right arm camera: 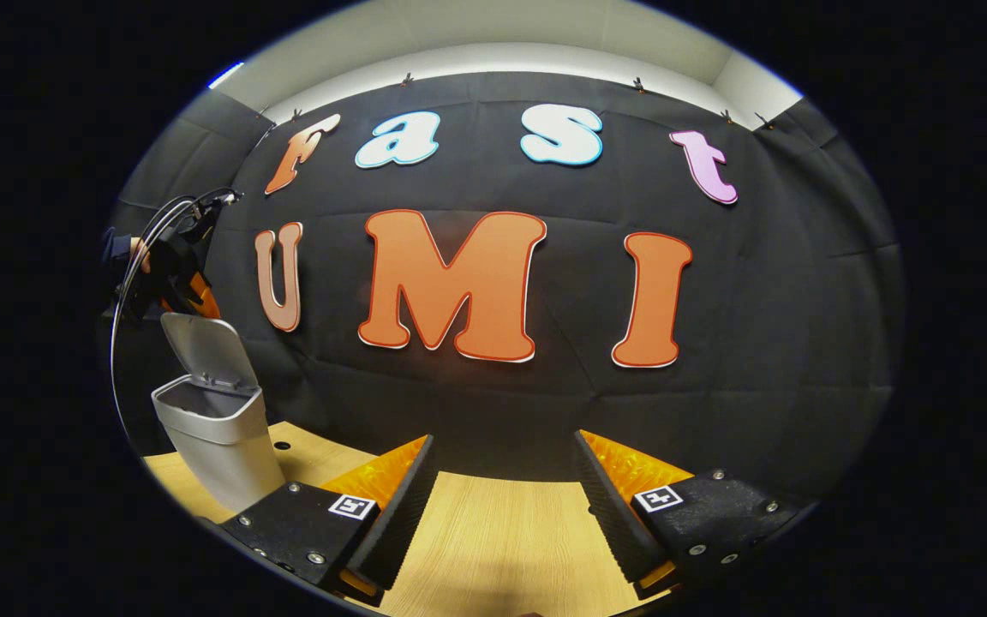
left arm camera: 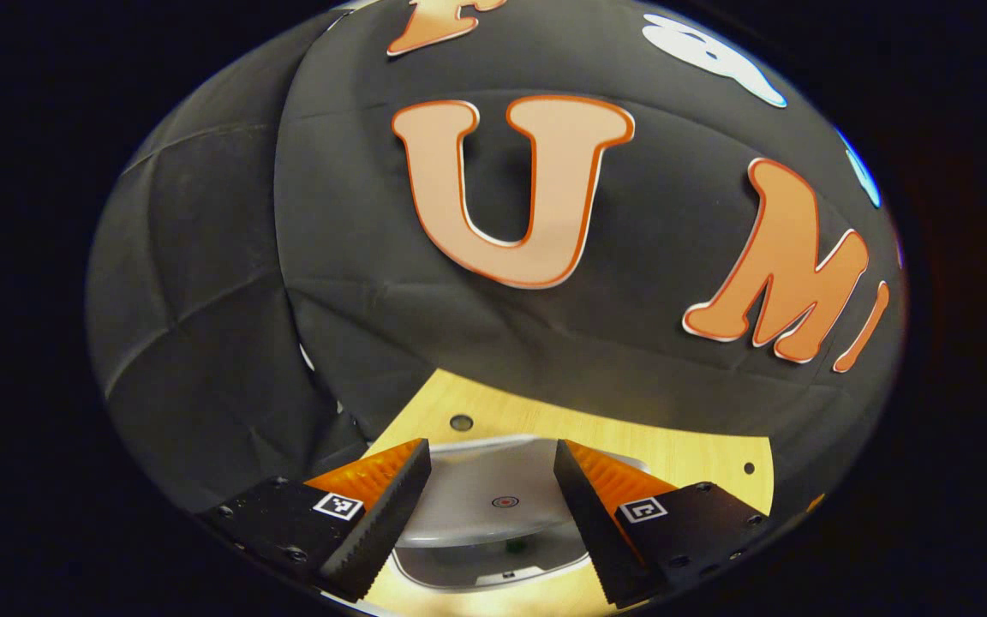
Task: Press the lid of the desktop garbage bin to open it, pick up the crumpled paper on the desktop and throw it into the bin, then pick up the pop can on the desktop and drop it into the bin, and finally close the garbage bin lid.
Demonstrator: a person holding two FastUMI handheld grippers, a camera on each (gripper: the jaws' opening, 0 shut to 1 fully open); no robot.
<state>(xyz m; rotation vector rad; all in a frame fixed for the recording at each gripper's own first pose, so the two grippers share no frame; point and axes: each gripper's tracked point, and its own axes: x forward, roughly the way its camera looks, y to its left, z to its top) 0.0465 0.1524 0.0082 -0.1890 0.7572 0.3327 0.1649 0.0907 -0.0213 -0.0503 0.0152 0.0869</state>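
The grey desktop bin (right arm camera: 224,446) stands on the wooden table at the left of the right gripper view, with its lid (right arm camera: 202,351) swung up and the mouth uncovered. My left gripper (right arm camera: 175,278), held by a hand, hovers just above the raised lid's top edge. In the left gripper view the lid (left arm camera: 493,501) lies below and between the fingers, and the left gripper (left arm camera: 491,450) is open with nothing in it. The bin's rim (left arm camera: 493,572) shows beneath the lid. Over bare table, my right gripper (right arm camera: 504,439) stands open and holds nothing.
The light wooden table (right arm camera: 493,531) runs back to the black cloth wall. Small round holes (left arm camera: 461,422) dot the tabletop near the bin. A cable (right arm camera: 138,248) loops up from the left gripper.
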